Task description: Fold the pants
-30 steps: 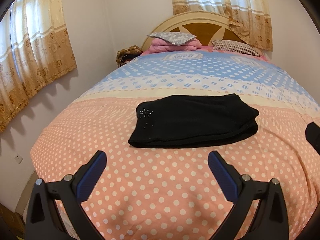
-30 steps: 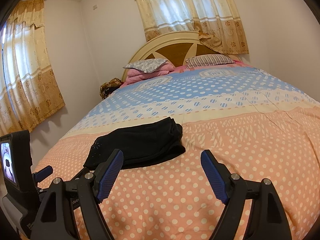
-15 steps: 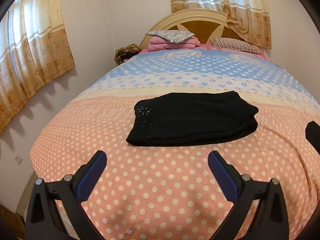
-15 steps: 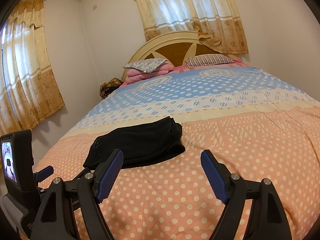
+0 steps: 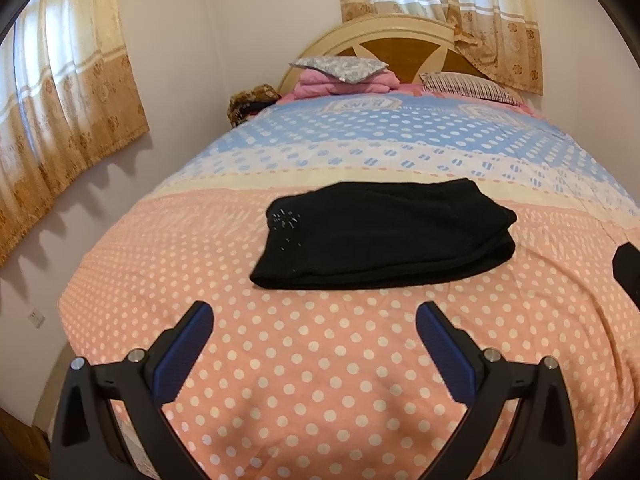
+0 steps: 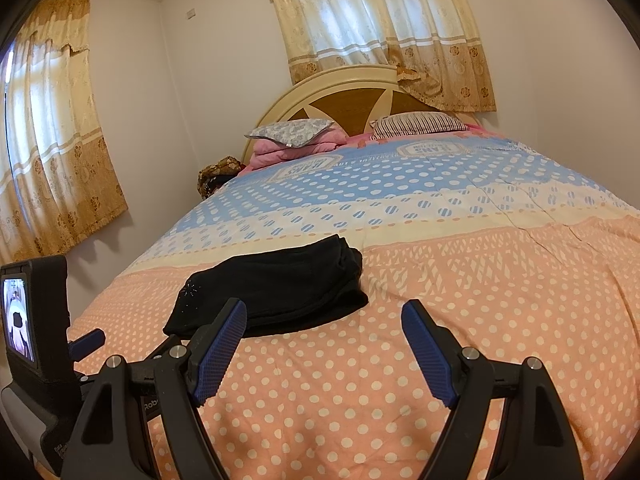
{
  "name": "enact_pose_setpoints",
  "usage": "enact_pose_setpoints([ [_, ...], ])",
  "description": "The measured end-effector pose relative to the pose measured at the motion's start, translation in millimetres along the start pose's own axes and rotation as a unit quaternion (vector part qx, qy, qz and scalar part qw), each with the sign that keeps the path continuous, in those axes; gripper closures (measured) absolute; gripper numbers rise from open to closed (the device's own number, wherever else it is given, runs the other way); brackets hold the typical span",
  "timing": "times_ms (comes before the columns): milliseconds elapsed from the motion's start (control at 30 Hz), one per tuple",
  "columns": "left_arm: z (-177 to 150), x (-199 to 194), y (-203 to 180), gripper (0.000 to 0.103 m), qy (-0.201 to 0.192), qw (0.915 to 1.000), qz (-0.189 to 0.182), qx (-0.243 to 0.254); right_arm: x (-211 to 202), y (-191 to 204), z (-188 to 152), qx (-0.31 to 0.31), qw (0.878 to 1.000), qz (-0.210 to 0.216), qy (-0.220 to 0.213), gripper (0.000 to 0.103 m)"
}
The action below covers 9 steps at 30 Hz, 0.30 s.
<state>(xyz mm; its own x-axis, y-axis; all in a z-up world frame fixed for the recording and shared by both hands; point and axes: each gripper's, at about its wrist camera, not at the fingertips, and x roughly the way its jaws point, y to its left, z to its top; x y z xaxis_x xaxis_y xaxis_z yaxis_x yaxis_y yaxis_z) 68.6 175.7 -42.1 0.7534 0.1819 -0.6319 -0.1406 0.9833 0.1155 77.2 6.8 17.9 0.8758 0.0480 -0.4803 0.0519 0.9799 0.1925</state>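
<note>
Black pants (image 5: pixel 384 236) lie folded in a flat rectangle on the pink polka-dot part of the bed cover, with small sparkles near their left end. They also show in the right wrist view (image 6: pixel 272 296), left of centre. My left gripper (image 5: pixel 314 318) is open and empty, held back from the pants' near edge. My right gripper (image 6: pixel 324 318) is open and empty, to the right of the pants and short of them. The left gripper's body with its small screen (image 6: pixel 36 344) shows at the left edge of the right wrist view.
The bed cover (image 5: pixel 320 380) is pink at the near end and blue (image 5: pixel 380 136) farther away. Pillows (image 5: pixel 340 68) and a wooden headboard (image 5: pixel 400 44) stand at the far end. Curtains (image 5: pixel 60 112) hang on the left wall. The bed's left edge drops to the floor.
Both grippers have drifted slightly; the pants sit a little higher in the left wrist view. Nothing was gripped or released, and the pants have not moved on the bed.
</note>
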Motion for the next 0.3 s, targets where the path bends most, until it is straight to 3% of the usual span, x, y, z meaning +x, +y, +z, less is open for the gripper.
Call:
enact_pose_setpoints([
  [167,-2.5,5.1,3.6,0.000,0.015,0.9992,-0.032,-0.021,-0.6,-0.1,-1.1,0.003,1.000,-0.002,0.006,0.022],
  [300,-2.4,5.4,3.7,0.000,0.010,0.9996,-0.022,-0.017,-0.6,0.2,-1.8,0.003,1.000,-0.002,0.007,0.022],
])
